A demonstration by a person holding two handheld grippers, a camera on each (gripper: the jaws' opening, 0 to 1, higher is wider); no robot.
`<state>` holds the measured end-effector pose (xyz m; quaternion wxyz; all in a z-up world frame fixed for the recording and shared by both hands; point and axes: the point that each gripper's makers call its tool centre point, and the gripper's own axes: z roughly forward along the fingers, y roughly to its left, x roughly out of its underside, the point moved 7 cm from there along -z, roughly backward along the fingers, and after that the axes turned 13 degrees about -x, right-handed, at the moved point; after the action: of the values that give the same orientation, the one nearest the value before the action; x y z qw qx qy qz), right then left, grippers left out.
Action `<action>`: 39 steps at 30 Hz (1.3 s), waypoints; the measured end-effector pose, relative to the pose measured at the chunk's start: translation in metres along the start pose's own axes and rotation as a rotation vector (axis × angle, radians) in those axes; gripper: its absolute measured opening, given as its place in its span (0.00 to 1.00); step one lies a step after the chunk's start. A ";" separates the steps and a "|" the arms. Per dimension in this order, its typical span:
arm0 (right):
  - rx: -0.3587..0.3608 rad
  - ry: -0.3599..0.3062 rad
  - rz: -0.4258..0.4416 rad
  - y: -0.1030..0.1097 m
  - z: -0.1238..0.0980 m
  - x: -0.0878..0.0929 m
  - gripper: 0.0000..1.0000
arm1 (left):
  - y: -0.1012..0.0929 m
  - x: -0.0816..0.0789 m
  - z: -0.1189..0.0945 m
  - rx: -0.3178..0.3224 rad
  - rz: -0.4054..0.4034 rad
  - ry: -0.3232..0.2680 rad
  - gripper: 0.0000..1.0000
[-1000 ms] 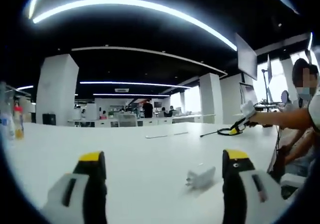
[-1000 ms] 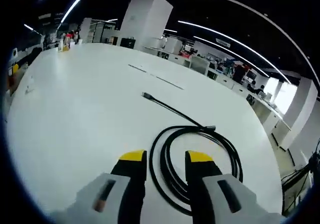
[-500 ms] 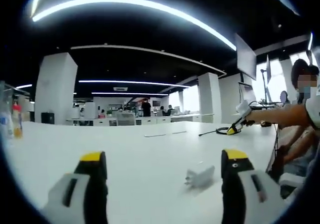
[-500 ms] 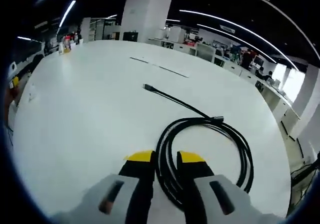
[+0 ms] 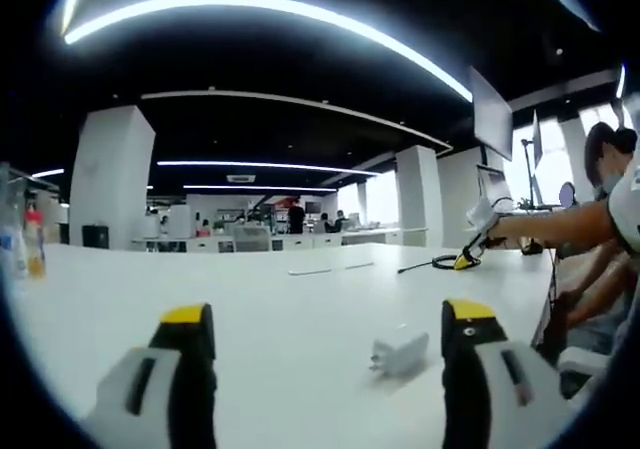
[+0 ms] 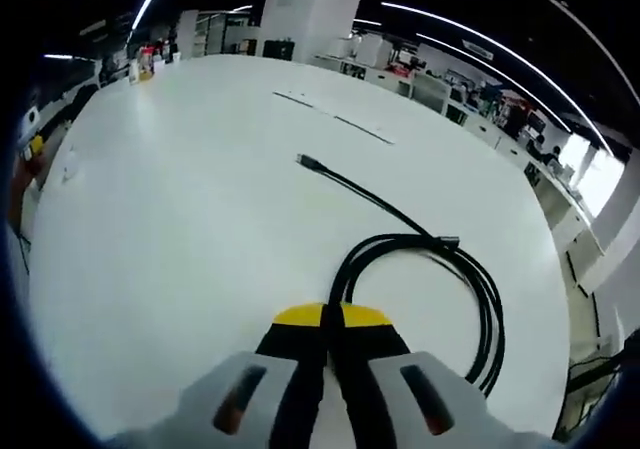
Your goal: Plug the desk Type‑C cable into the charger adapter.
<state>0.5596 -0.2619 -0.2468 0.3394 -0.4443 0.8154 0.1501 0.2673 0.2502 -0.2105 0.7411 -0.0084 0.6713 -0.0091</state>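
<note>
In the right gripper view a coiled black Type‑C cable [image 6: 470, 269] lies on the white desk [image 6: 180, 229], its free plug end [image 6: 303, 159] stretched out toward the far side. My right gripper [image 6: 325, 319] is shut on the near loop of the coil, yellow tips together. In the left gripper view the white charger adapter [image 5: 402, 354] lies on the desk just inside my right-hand jaw. My left gripper [image 5: 325, 324] is open with its jaws wide apart, holding nothing. Far right, the right gripper [image 5: 468, 259] and the person's arm [image 5: 560, 229] reach over the cable coil [image 5: 440, 262].
Bottles [image 5: 30, 244] stand at the desk's far left edge. A thin seam [image 6: 335, 119] crosses the desk beyond the cable. Office desks, pillars and people fill the background. A monitor [image 5: 495, 114] hangs above the far right.
My right gripper has closed its jaws onto the near loop of the cable coil and sits lower over it. The left gripper and the adapter have stayed still.
</note>
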 end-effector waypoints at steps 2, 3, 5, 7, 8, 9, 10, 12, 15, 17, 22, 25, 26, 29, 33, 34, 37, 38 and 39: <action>0.000 0.000 0.005 -0.002 -0.001 0.000 0.02 | 0.000 0.001 0.000 0.001 -0.001 0.002 0.94; 0.000 0.000 0.006 0.000 -0.001 0.000 0.02 | 0.000 0.001 0.000 0.000 0.000 0.002 0.94; 0.001 0.000 0.007 0.003 -0.002 0.000 0.02 | 0.001 0.001 0.000 0.001 0.002 0.002 0.93; 0.007 0.003 0.003 0.007 -0.003 0.001 0.02 | 0.001 0.000 -0.001 -0.001 0.004 0.001 0.93; 0.008 0.003 0.001 0.008 -0.003 0.002 0.02 | 0.002 0.000 -0.001 -0.002 0.003 -0.001 0.93; 0.008 0.004 0.000 0.009 -0.003 0.002 0.02 | 0.002 0.000 -0.001 -0.002 0.002 -0.002 0.93; 0.009 0.005 -0.002 0.010 -0.003 0.003 0.02 | 0.002 0.000 -0.001 -0.002 0.004 -0.001 0.93; 0.008 -0.002 0.003 0.011 -0.005 0.003 0.02 | 0.002 0.000 -0.001 -0.003 0.005 -0.002 0.93; 0.000 -0.021 0.007 0.020 -0.009 0.002 0.02 | 0.002 0.000 -0.001 -0.003 0.007 -0.004 0.93; -0.009 -0.027 0.006 0.023 -0.010 0.002 0.02 | 0.003 0.002 -0.001 -0.006 0.008 -0.002 0.93; -0.026 -0.036 0.007 0.031 -0.011 0.003 0.02 | 0.003 0.005 0.000 -0.004 0.003 0.007 0.93; -0.048 -0.061 0.030 0.044 -0.014 0.004 0.02 | 0.001 0.004 0.000 -0.002 0.006 0.007 0.93; -0.052 -0.063 0.033 0.048 -0.015 0.005 0.02 | 0.001 0.004 0.000 -0.001 0.007 0.006 0.93; -0.059 -0.066 0.025 0.060 -0.017 0.005 0.02 | 0.001 0.003 0.000 -0.001 0.009 0.007 0.93; -0.081 -0.066 0.011 0.079 -0.019 0.006 0.02 | 0.000 0.004 0.000 0.002 0.011 0.008 0.93; -0.085 -0.065 0.009 0.079 -0.019 0.006 0.02 | -0.001 0.004 0.000 0.004 0.011 0.008 0.93; -0.118 -0.074 0.026 0.090 -0.020 0.007 0.02 | -0.002 0.004 0.000 0.009 0.011 0.010 0.93; -0.126 -0.077 0.025 0.093 -0.020 0.007 0.02 | -0.002 0.004 0.000 0.008 0.010 0.008 0.93; -0.132 -0.079 0.021 0.098 -0.021 0.008 0.02 | -0.002 0.004 0.000 0.010 0.008 0.008 0.93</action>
<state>0.4670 -0.2231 -0.2427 0.3398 -0.4507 0.7944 0.2245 0.2674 0.2477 -0.2140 0.7385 -0.0020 0.6742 -0.0093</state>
